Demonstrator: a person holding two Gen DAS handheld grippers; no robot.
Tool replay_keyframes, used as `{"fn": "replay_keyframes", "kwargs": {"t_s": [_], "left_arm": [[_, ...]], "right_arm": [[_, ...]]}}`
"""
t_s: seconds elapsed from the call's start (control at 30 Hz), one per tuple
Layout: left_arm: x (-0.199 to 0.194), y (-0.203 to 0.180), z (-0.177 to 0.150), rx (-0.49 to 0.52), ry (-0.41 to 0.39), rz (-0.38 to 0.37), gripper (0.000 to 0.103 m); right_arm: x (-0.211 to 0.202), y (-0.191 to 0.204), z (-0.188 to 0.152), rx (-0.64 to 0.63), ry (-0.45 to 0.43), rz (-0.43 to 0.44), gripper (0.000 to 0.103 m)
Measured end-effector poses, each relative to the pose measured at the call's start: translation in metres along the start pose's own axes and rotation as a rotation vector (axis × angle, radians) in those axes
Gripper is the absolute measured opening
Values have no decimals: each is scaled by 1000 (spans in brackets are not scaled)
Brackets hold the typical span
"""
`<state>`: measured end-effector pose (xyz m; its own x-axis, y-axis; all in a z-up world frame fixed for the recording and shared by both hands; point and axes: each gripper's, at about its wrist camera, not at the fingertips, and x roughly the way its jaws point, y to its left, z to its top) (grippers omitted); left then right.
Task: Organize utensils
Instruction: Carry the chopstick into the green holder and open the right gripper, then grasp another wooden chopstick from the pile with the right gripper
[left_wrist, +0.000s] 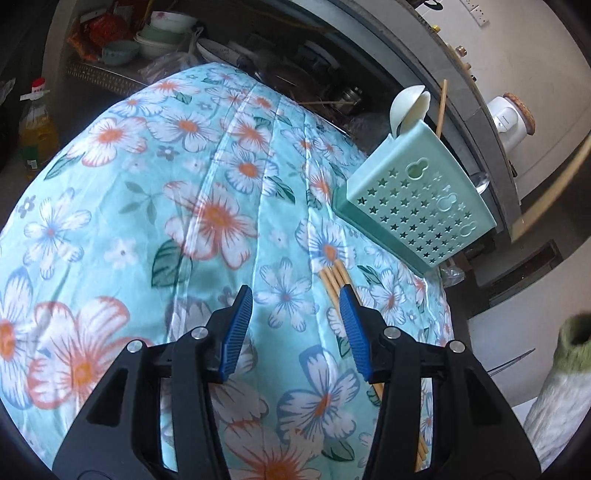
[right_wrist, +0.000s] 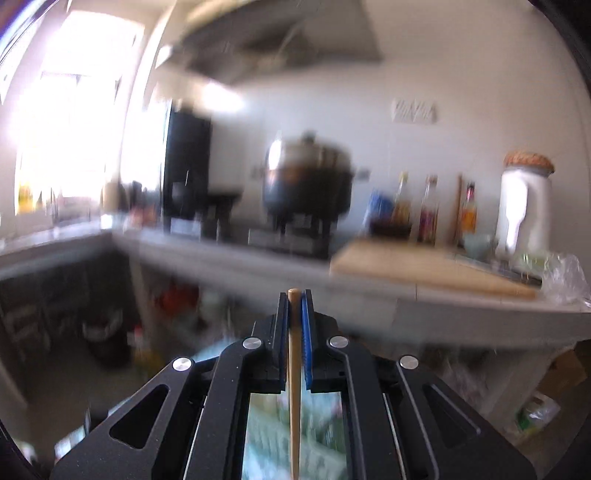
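In the left wrist view a mint green utensil holder (left_wrist: 413, 199) with star holes stands at the table's far right edge, holding a white spoon (left_wrist: 408, 105) and one chopstick (left_wrist: 441, 107). Several wooden chopsticks (left_wrist: 332, 280) lie on the floral tablecloth (left_wrist: 184, 206) in front of the holder. My left gripper (left_wrist: 295, 299) is open and empty just above them. In the blurred right wrist view my right gripper (right_wrist: 295, 295) is shut on a single wooden chopstick (right_wrist: 294, 369), held upright in the air, pointing down toward the cloth.
Bowls (left_wrist: 162, 37) and clutter sit on a shelf behind the table. An oil bottle (left_wrist: 37, 125) stands at the left. A counter (right_wrist: 369, 280) carries a pot (right_wrist: 306, 177), bottles (right_wrist: 428, 210), a white jug (right_wrist: 524, 206) and a cutting board (right_wrist: 424, 269).
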<state>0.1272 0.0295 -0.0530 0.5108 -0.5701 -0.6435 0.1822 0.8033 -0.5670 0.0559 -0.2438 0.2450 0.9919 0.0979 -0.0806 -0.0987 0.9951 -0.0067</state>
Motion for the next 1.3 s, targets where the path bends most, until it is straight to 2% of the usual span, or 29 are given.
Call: {"fn": "replay_keyframes", "kwargs": {"t_s": [0.07, 0.2, 0.33, 0.47, 0.6, 0.7, 0.77, 0.8, 0.83, 0.97, 1.07, 1.13, 1.2, 1.23, 1.3], "left_arm": [[-1, -1, -1, 3, -3, -2, 46], [-4, -1, -2, -1, -11, -6, 46], [-5, 0, -3, -9, -7, -13, 46], [-6, -1, -4, -7, -6, -25, 46], [-7, -1, -5, -3, 1, -32, 46], [-6, -2, -5, 0, 2, -31, 46], [-6, -3, -5, 0, 3, -29, 46], [-6, -3, -5, 0, 3, -29, 46], [-6, -3, -5, 1, 2, -30, 46], [-7, -7, -5, 7, 2, -26, 46], [-7, -10, -7, 17, 11, -26, 46], [-7, -13, -8, 25, 19, -26, 46], [-6, -15, -10, 35, 30, -22, 46], [-5, -16, -11, 37, 38, -22, 46], [-3, -19, -15, 41, 62, -26, 46]], "right_arm": [[17, -2, 10, 7, -52, -31, 7], [52, -3, -4, -4, -74, -80, 7], [93, -12, -41, 12, 4, -89, 7], [111, -18, -86, -10, 106, -116, 7], [119, -37, -121, 87, 234, -83, 7], [110, -59, -128, 185, 262, -86, 11], [99, -73, -126, 254, 256, -74, 30], [90, -81, -123, 293, 234, -66, 44], [82, -86, -121, 315, 214, -57, 50], [32, -103, -109, 389, 122, -26, 53], [1, -100, -115, 413, 133, 29, 53], [-7, -87, -130, 400, 229, 82, 53], [-8, -67, -160, 383, 385, 159, 53], [-4, -52, -186, 387, 515, 223, 53], [-1, -29, -231, 401, 697, 288, 53]]}}
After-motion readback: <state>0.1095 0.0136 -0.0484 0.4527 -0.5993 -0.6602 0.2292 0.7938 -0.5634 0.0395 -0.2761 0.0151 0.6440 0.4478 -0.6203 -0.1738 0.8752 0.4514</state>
